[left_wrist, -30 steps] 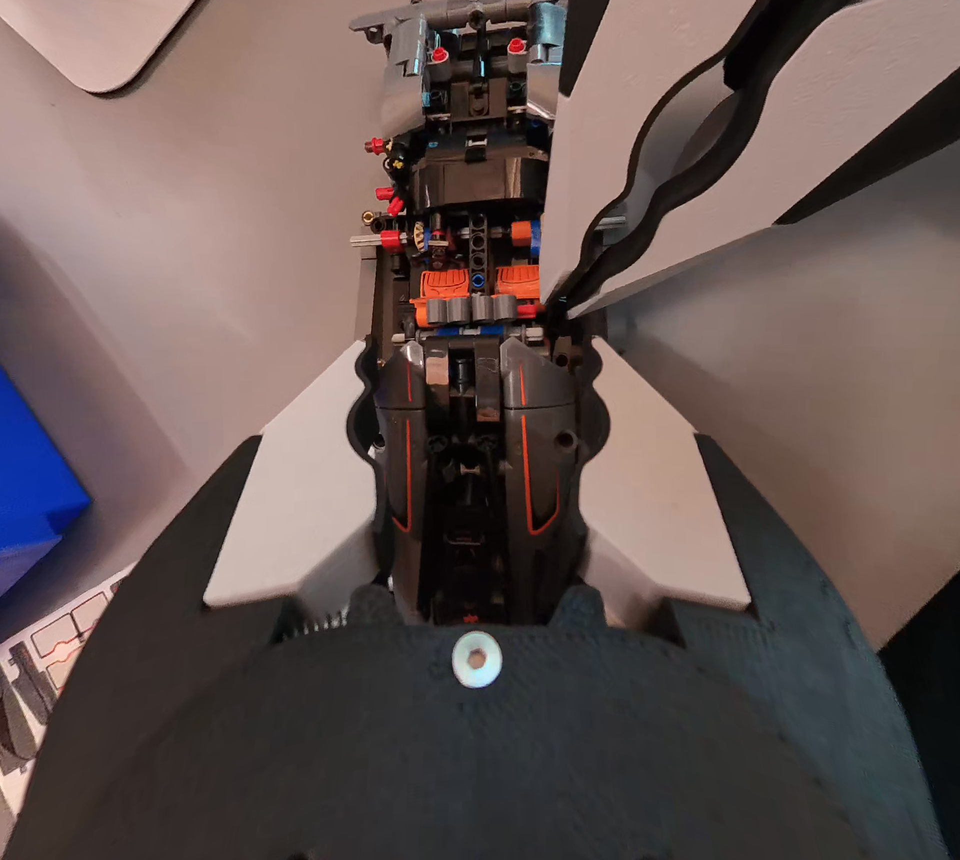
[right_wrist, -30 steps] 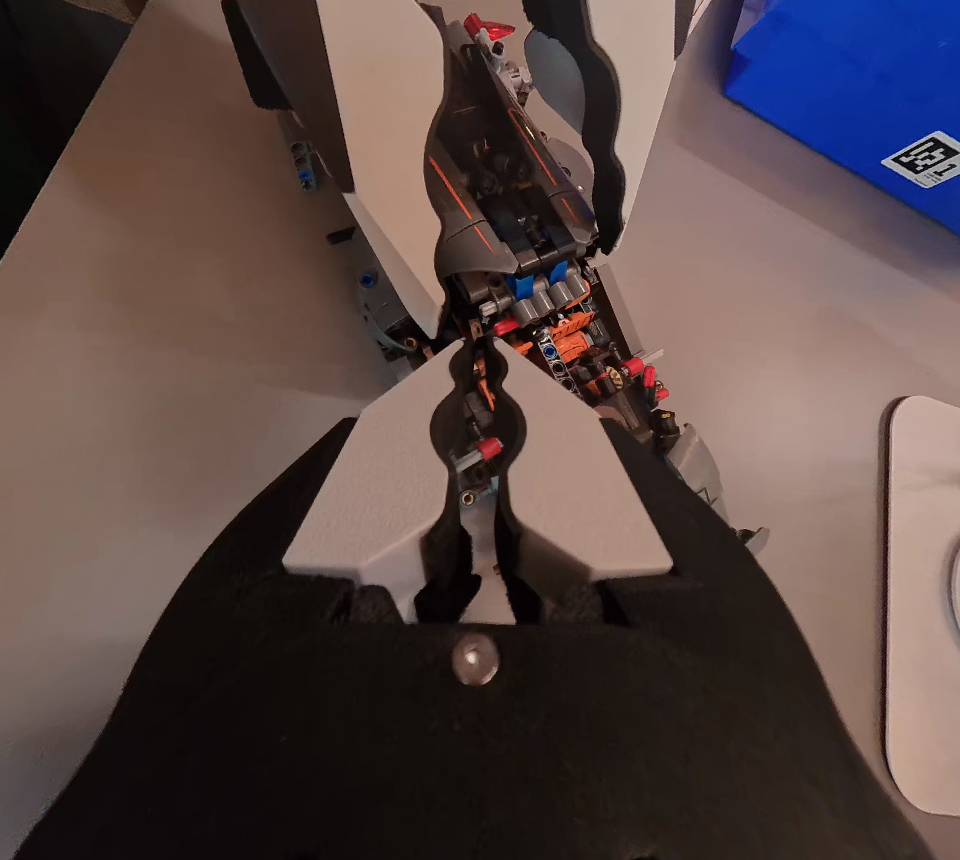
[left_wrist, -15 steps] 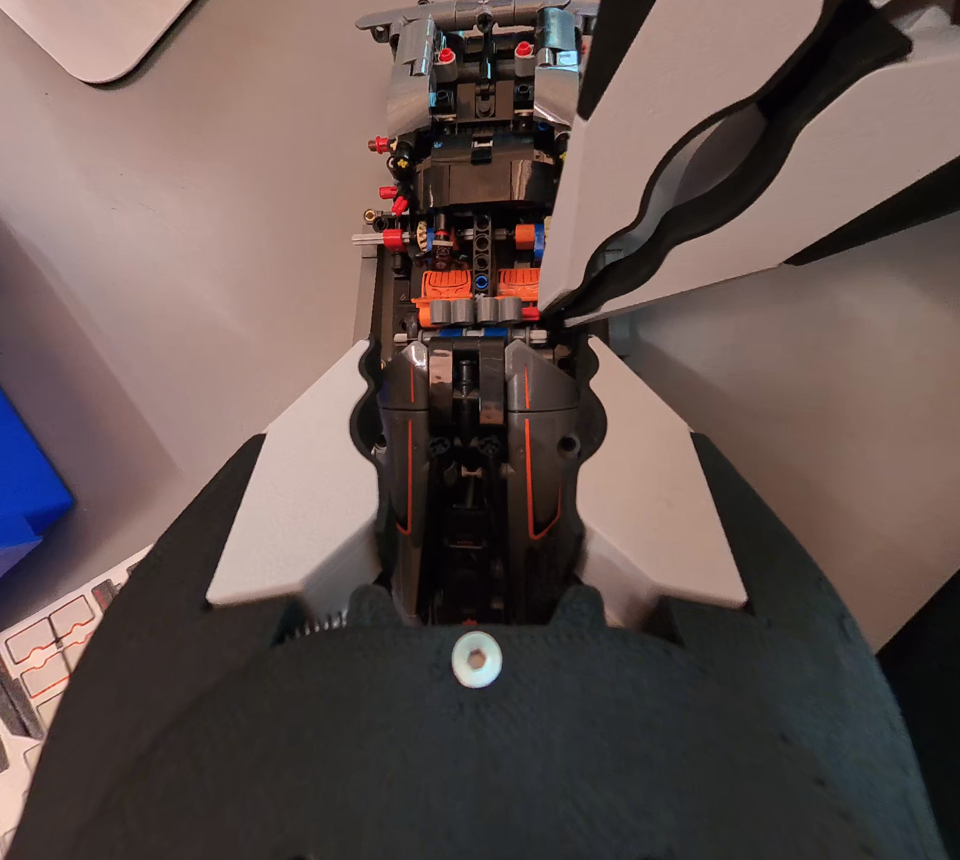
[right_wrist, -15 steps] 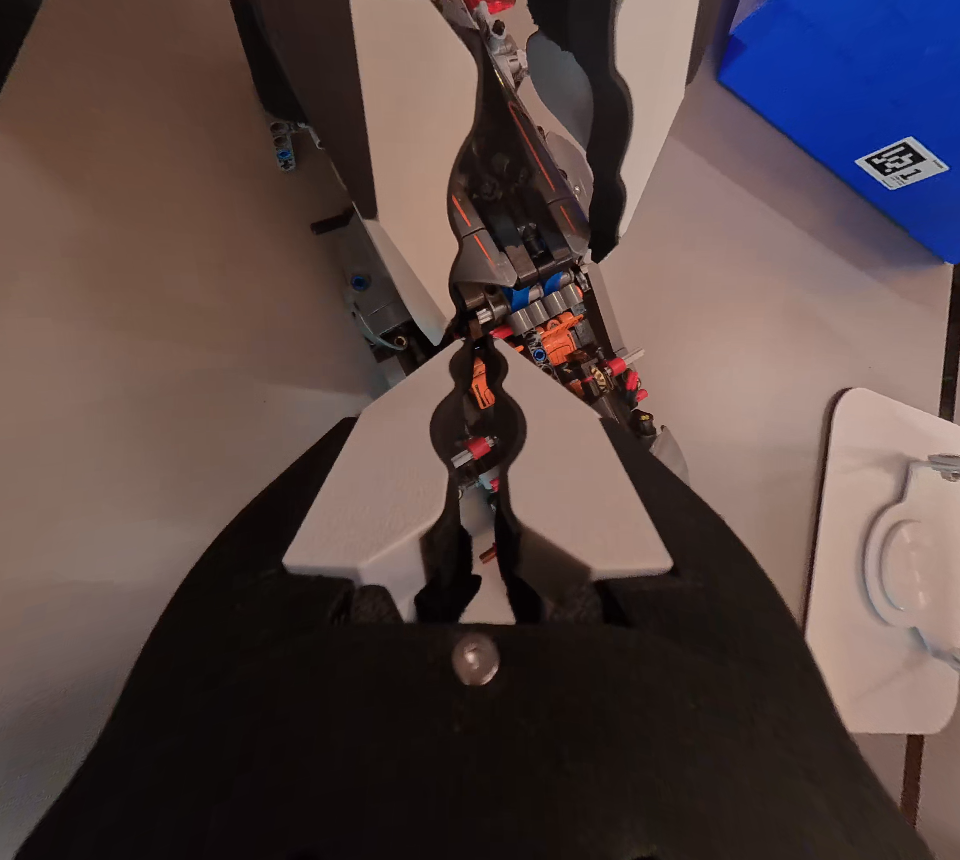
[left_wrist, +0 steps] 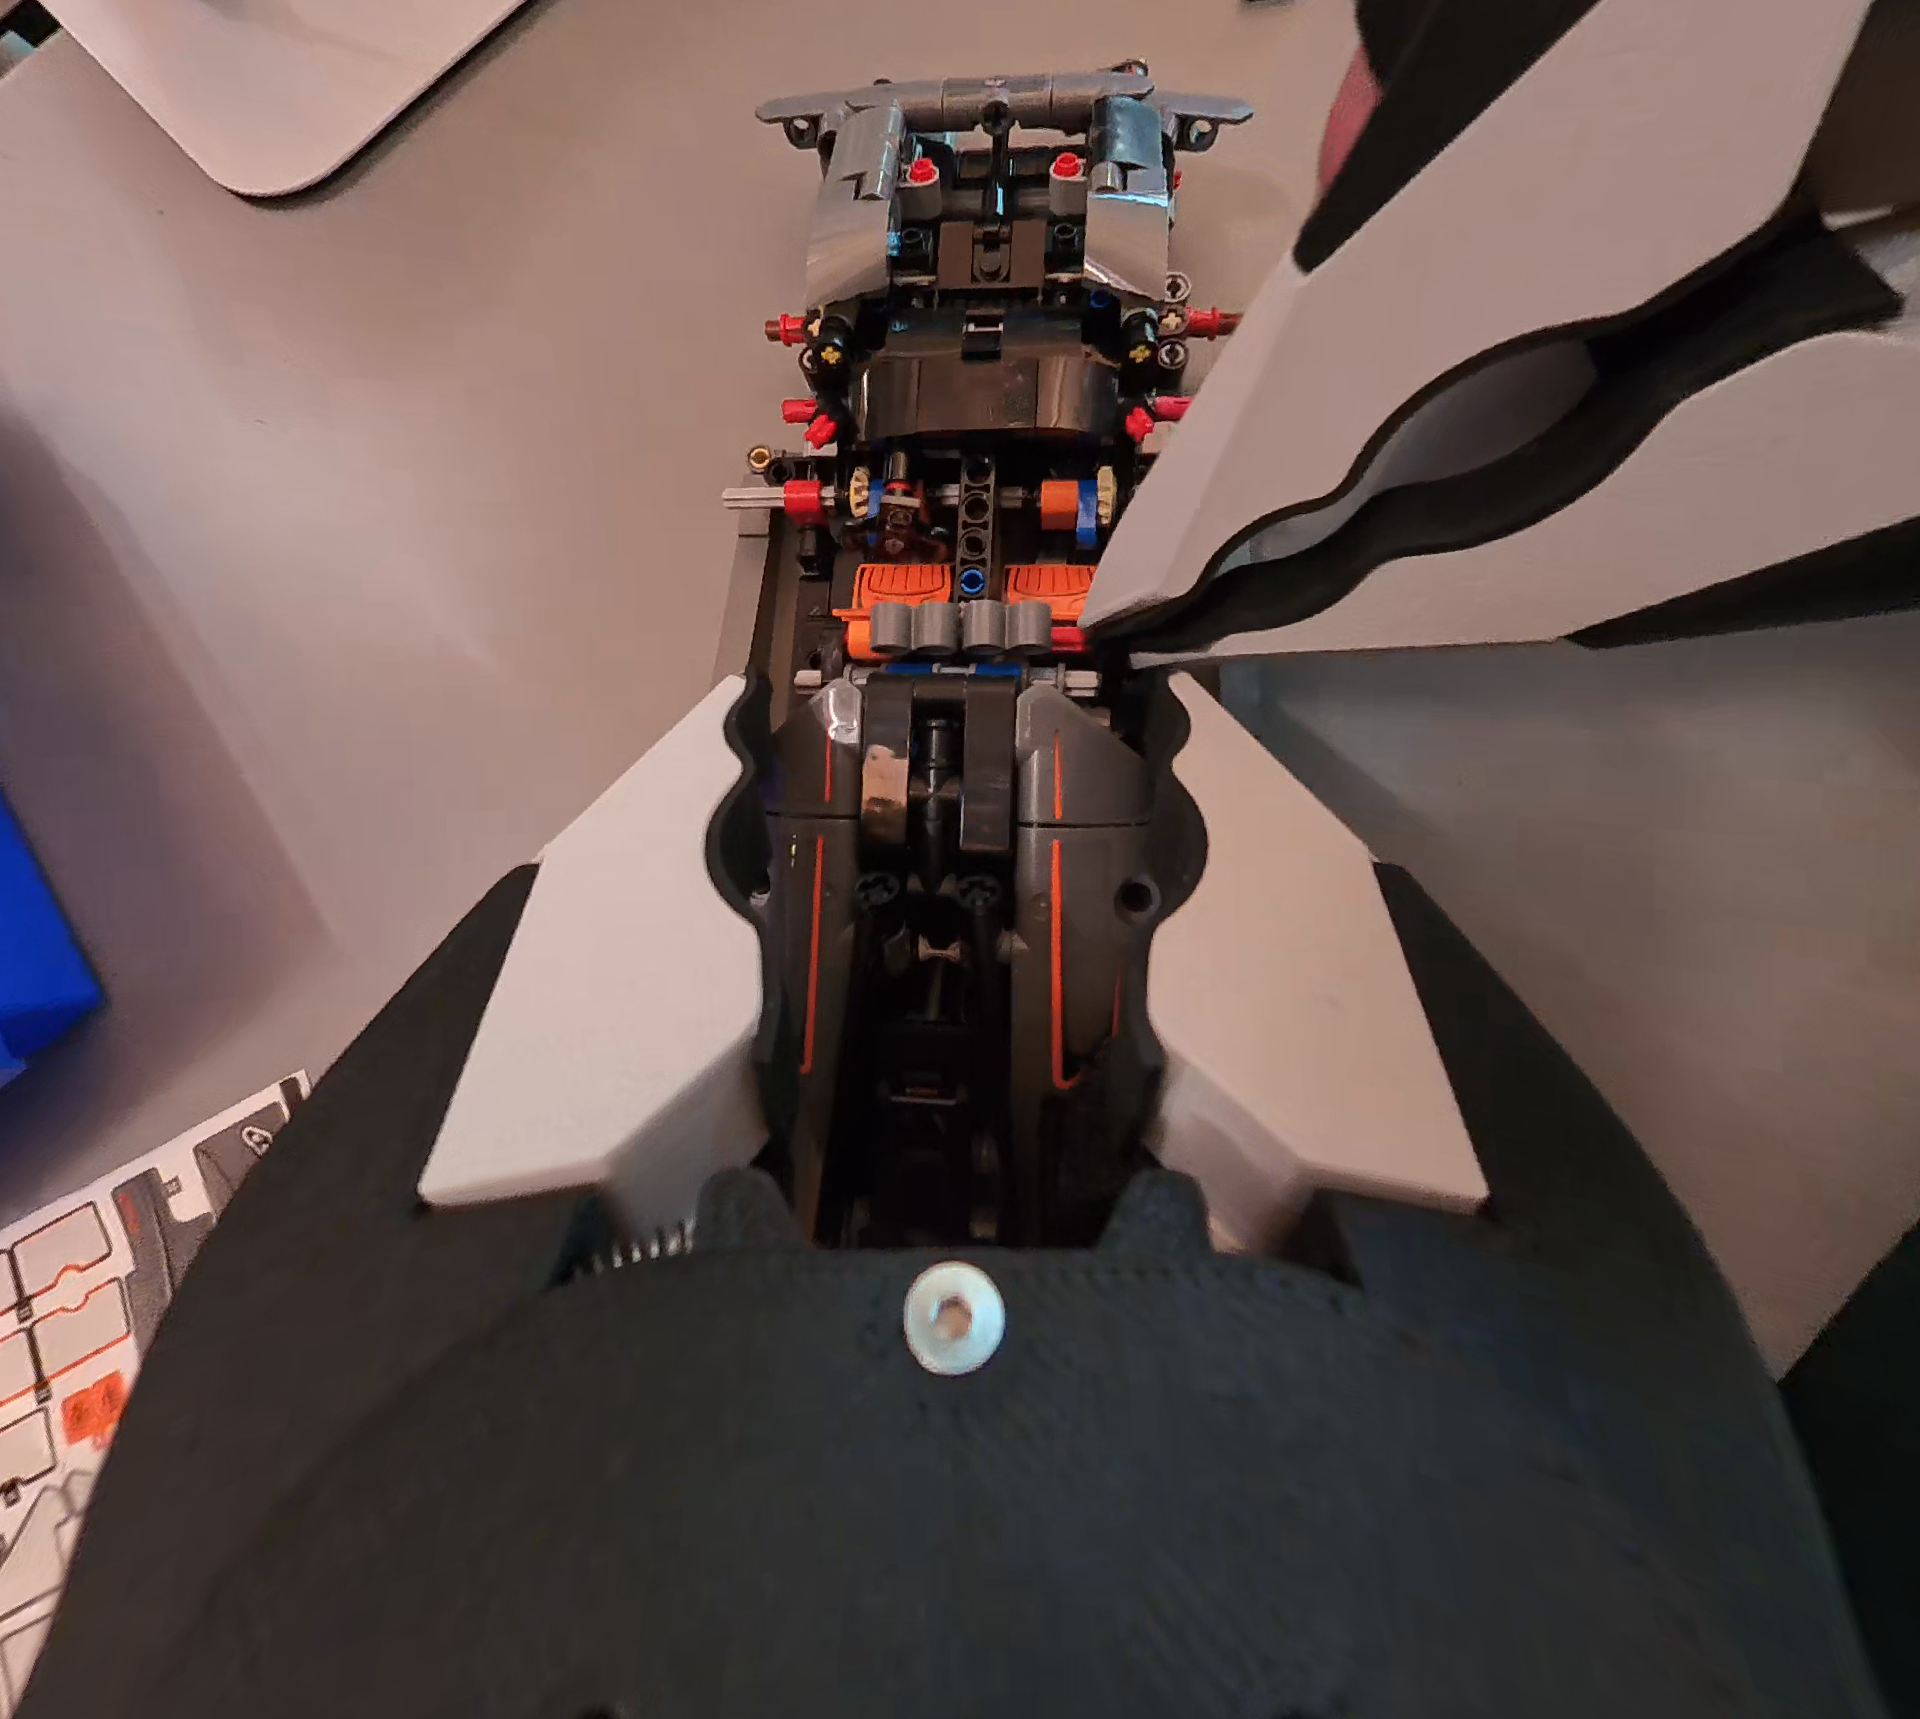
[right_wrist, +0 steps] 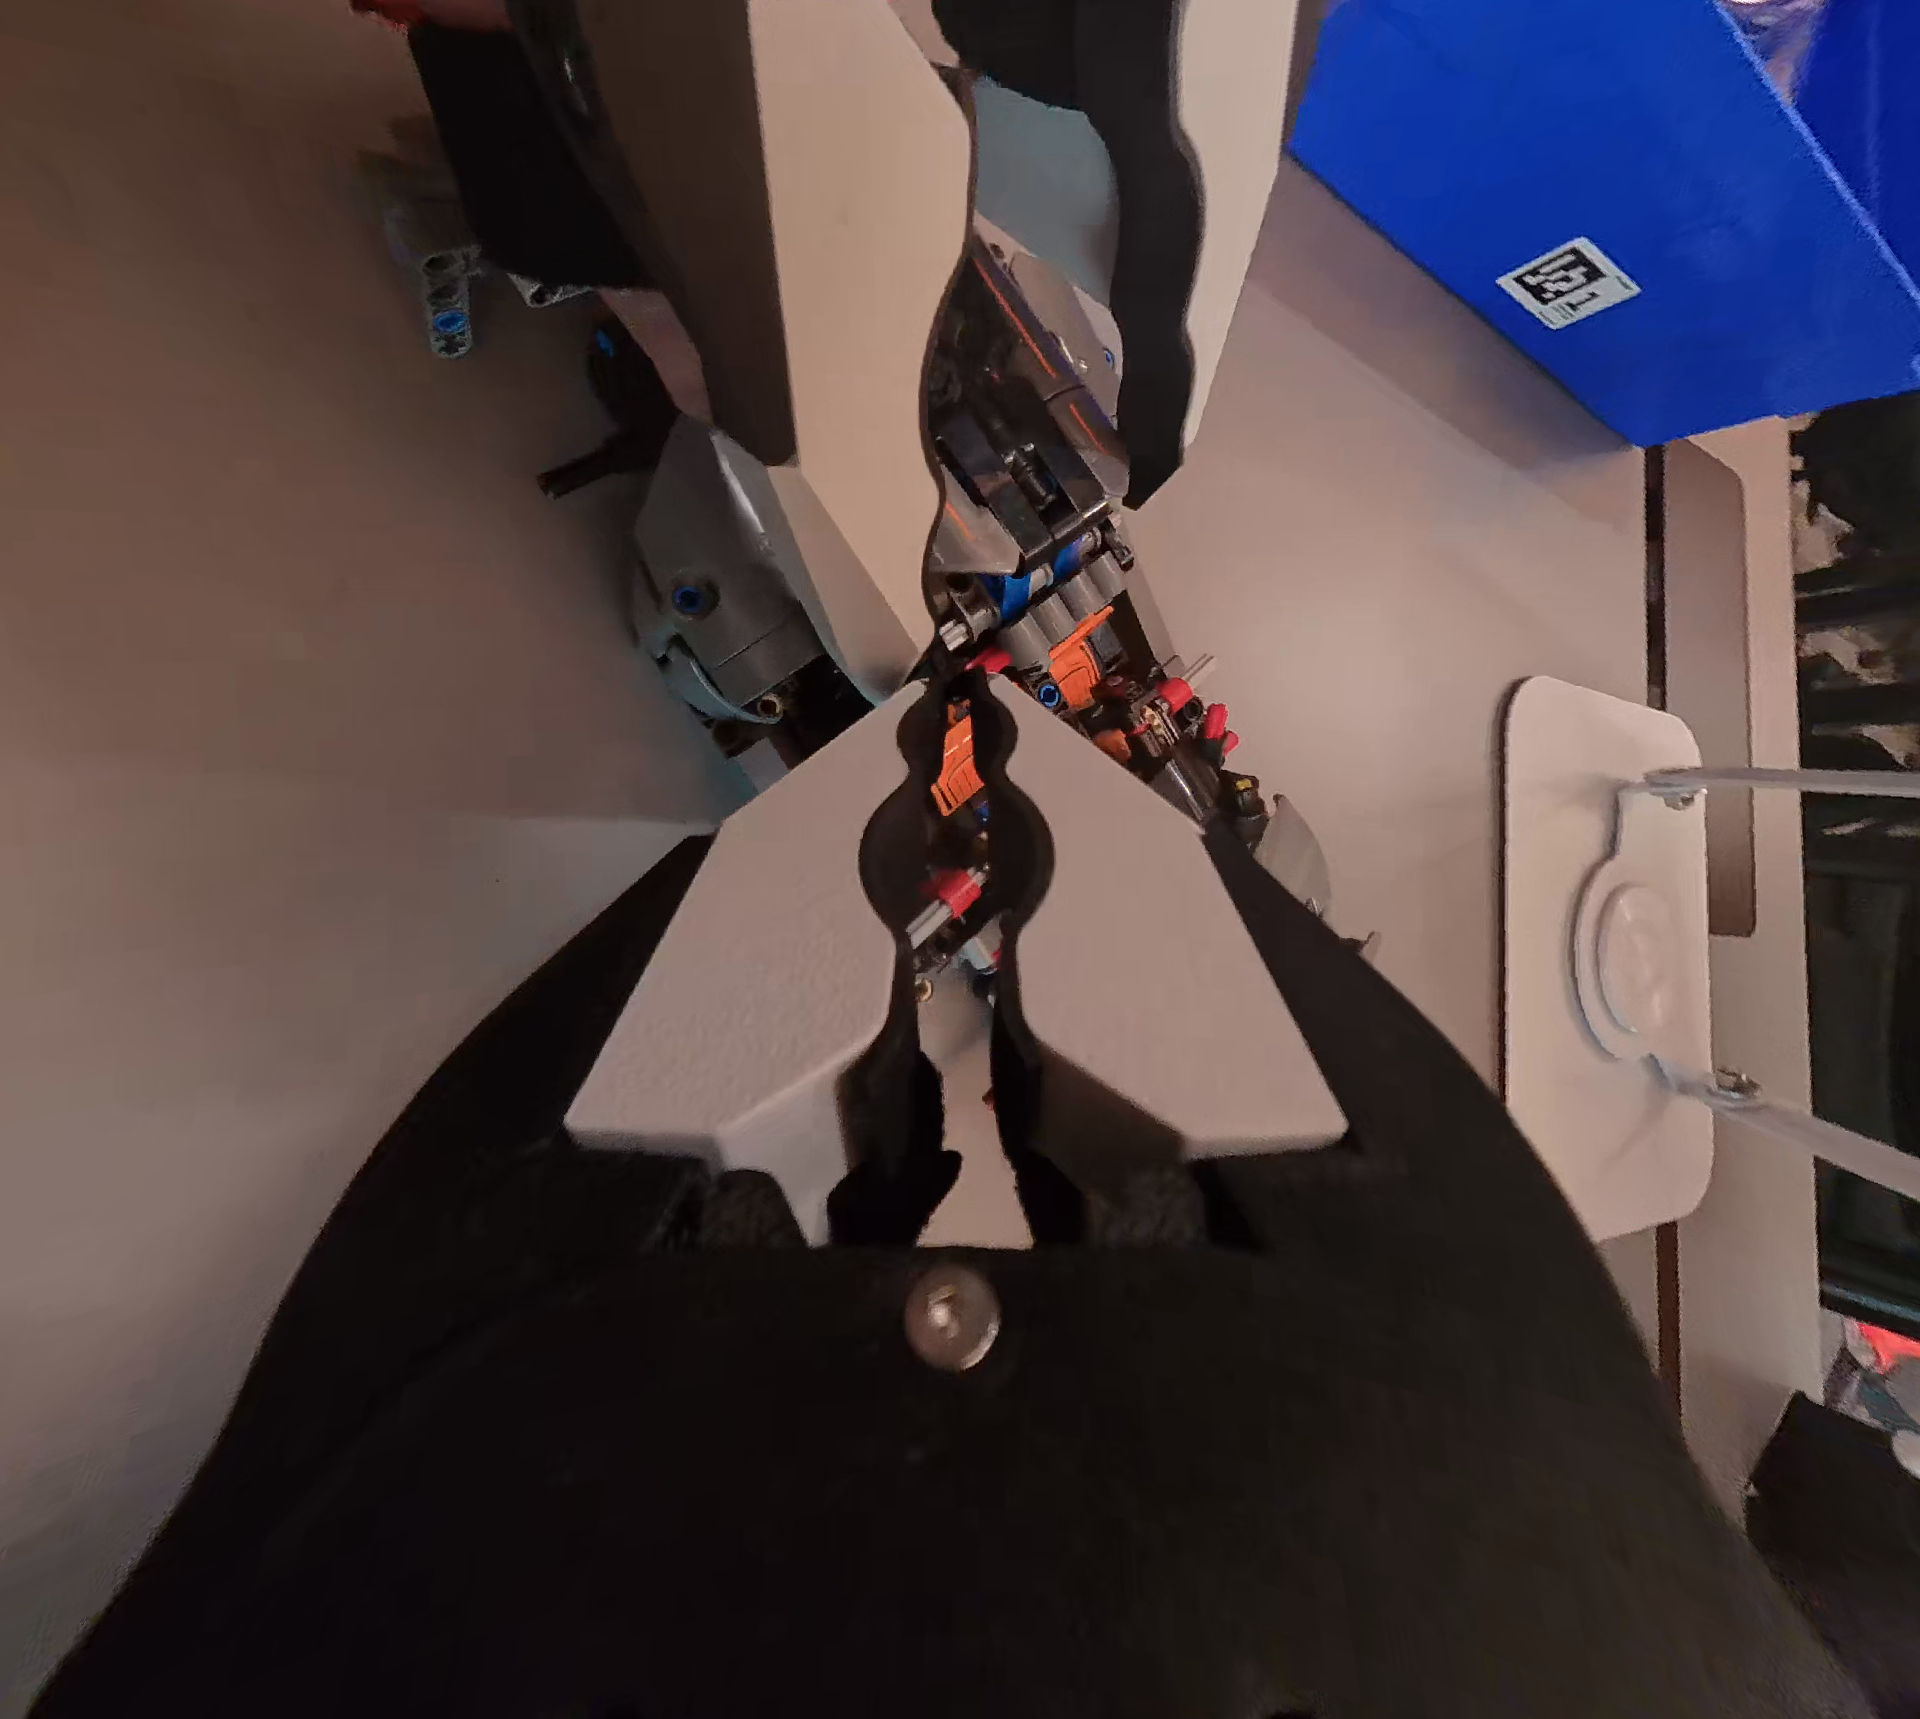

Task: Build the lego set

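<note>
Clamping the lego car (left_wrist: 977, 526), the left gripper (left_wrist: 961, 703); right gripper (right_wrist: 961, 693) nearly closed, nipping its red pin (left_wrist: 1068, 639).

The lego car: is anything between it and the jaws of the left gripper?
Nothing visible. The left gripper already has its jaws closed on the dark end of the lego car, touching both sides.

The lego model (left_wrist: 977, 526) is dark grey with orange stripes, red pins and orange seats.
</note>
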Demonstrator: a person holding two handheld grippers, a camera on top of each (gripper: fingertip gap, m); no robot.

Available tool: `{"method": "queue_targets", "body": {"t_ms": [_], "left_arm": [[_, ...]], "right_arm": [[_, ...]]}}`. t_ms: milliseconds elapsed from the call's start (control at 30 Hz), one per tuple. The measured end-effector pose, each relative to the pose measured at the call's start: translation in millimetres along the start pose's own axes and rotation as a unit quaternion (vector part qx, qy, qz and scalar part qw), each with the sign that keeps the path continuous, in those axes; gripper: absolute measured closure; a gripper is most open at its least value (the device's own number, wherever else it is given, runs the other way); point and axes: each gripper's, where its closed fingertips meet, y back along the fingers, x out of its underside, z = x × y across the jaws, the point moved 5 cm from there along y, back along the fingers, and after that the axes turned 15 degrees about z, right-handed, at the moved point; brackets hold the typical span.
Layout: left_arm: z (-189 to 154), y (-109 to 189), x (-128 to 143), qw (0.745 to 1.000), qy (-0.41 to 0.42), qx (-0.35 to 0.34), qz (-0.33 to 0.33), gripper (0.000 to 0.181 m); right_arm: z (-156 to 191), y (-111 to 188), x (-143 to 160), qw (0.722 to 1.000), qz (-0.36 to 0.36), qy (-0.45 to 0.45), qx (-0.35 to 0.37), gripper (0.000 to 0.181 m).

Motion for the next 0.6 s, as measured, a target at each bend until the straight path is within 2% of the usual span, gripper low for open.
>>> {"method": "queue_targets", "body": {"t_ms": [167, 333, 600], "left_arm": [[0.5, -0.3, 1.0, 1.0, 0.0, 0.0, -0.011, 0.111], [1.6, -0.5, 1.5, 1.0, 0.001, 0.001, -0.017, 0.112], [2.7, 0.2, 1.7, 1.0, 0.0, 0.005, -0.022, 0.112]], "right_arm": [[1.4, -0.3, -0.9, 0.999, 0.003, -0.032, 0.02, 0.179], [0.1, -0.8, -2.5, 0.998, 0.016, -0.065, 0.01, 0.179], [-3.6, -2.1, -2.4, 0.988, 0.008, -0.148, -0.053, 0.179]]}}
